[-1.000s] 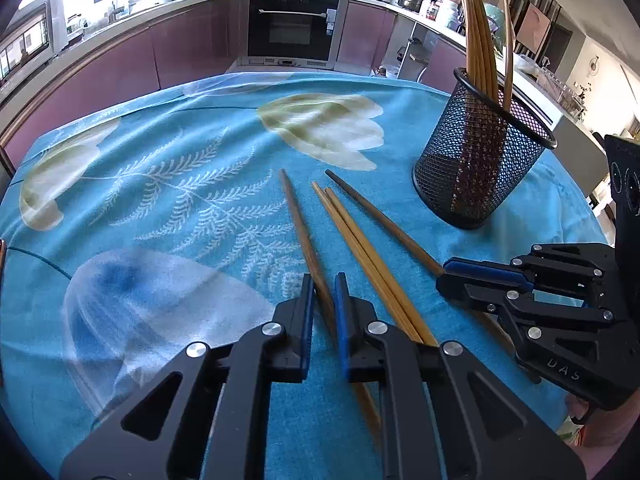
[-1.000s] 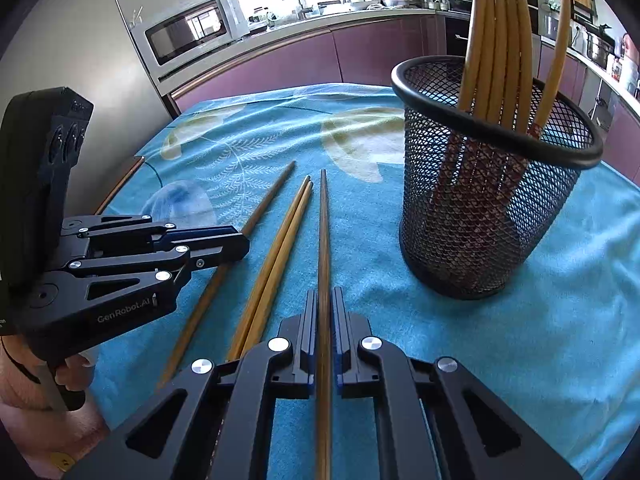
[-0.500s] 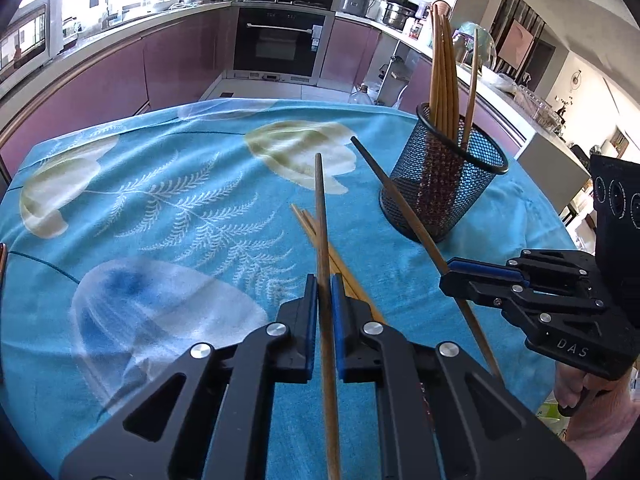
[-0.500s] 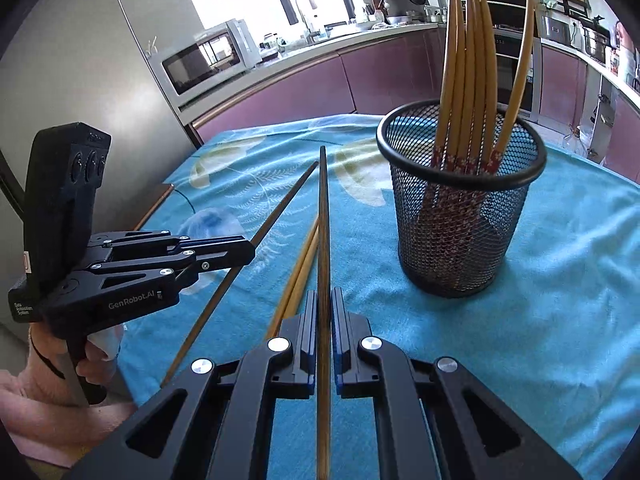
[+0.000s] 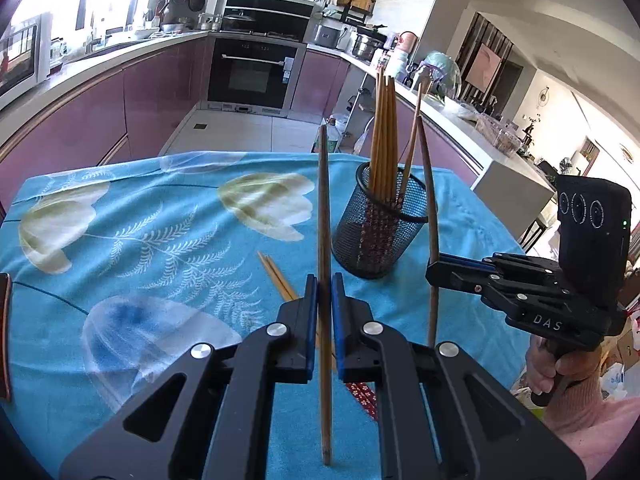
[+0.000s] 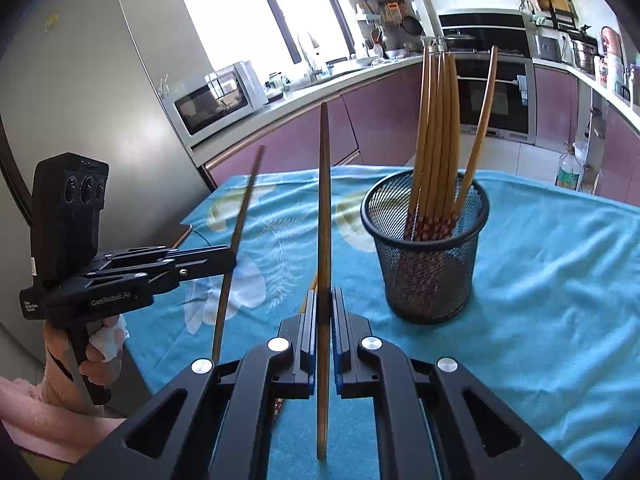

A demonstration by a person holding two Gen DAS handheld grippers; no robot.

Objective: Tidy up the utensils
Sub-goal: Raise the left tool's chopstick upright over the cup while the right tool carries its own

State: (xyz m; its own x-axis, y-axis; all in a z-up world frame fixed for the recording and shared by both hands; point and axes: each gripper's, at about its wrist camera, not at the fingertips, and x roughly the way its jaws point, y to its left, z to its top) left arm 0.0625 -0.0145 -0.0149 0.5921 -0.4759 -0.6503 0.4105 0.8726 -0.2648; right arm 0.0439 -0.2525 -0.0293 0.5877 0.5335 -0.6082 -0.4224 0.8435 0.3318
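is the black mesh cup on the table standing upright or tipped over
Upright. The mesh cup sits flat on the blue tablecloth, its rim on top, with chopsticks standing inside it.

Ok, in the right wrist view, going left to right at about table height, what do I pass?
left gripper → the chopstick it holds → the chopstick in the right gripper → mesh holder full of chopsticks → bare blue tablecloth.

A home kitchen: purple cabinets (image 5: 156, 92) under a curved counter, a built-in oven (image 5: 254, 76), a microwave (image 6: 216, 98), pots (image 5: 366, 46), and a tall refrigerator (image 6: 88, 92).
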